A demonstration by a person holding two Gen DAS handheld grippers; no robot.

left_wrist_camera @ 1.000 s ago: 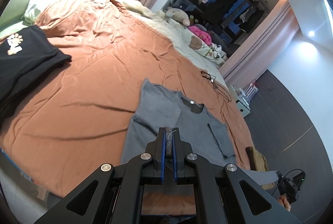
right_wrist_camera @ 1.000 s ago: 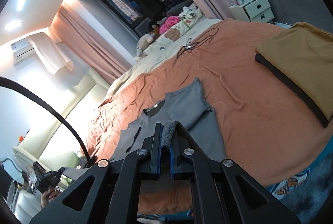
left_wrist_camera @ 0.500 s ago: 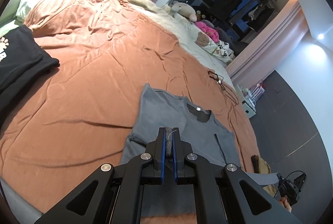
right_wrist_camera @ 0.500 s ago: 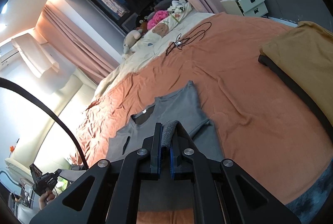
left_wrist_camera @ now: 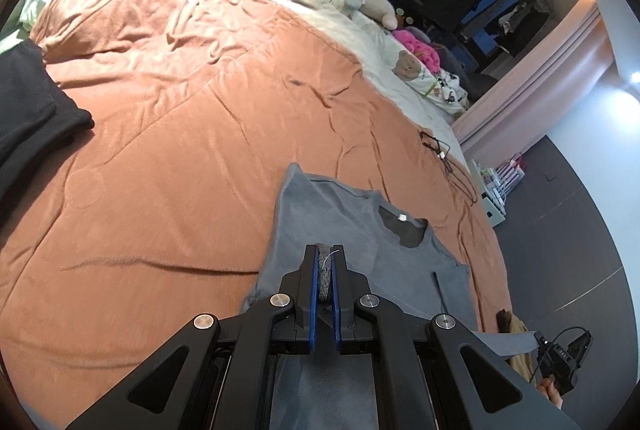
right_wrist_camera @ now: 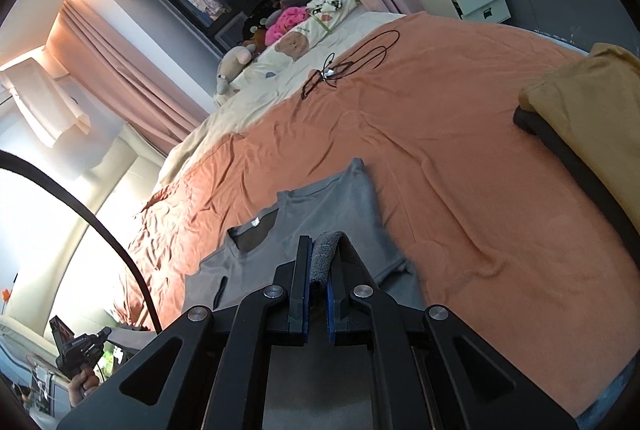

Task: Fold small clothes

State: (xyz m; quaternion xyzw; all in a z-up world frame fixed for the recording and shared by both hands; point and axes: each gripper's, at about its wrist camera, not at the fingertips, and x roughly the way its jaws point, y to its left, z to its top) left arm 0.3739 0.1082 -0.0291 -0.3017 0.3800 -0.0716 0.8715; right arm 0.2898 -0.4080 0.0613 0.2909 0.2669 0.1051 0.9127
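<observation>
**Grey T-shirt held by its hem, ready to fold over on the bed**

A grey T-shirt (left_wrist_camera: 352, 230) lies flat on the orange duvet (left_wrist_camera: 180, 150) of the bed, neckline and label turned away from the person. Its near edge is lifted off the duvet: the left gripper (left_wrist_camera: 325, 270) has its fingers clamped on a bunched bit of the grey knit, and the right gripper (right_wrist_camera: 320, 262) pinches another bunch of the same edge, the cloth curling over one finger. Both pairs of fingers are closed on fabric with no gap to spare.

Taking the T-shirt as the reference: a folded black garment (left_wrist_camera: 28, 114) sits well to its left, a folded mustard garment (right_wrist_camera: 592, 134) on a dark one lies well to its right, and a tangled black cable (right_wrist_camera: 344, 66) rests beyond its collar, near the cream blanket (right_wrist_camera: 280, 78) and the soft toys.

The shirt looks light, thin and thoroughly limp; it will sag between the two holds and crease wherever it lands. The knit does not look slippery, so a pinch should hold, but it could stretch if the hands pull apart too hard. The hem corners seem to me the sensible places to hold, keeping the edge taut enough to lay straight. The duvet is soft and wrinkled, so the lower layer may drag along with the fold.
</observation>
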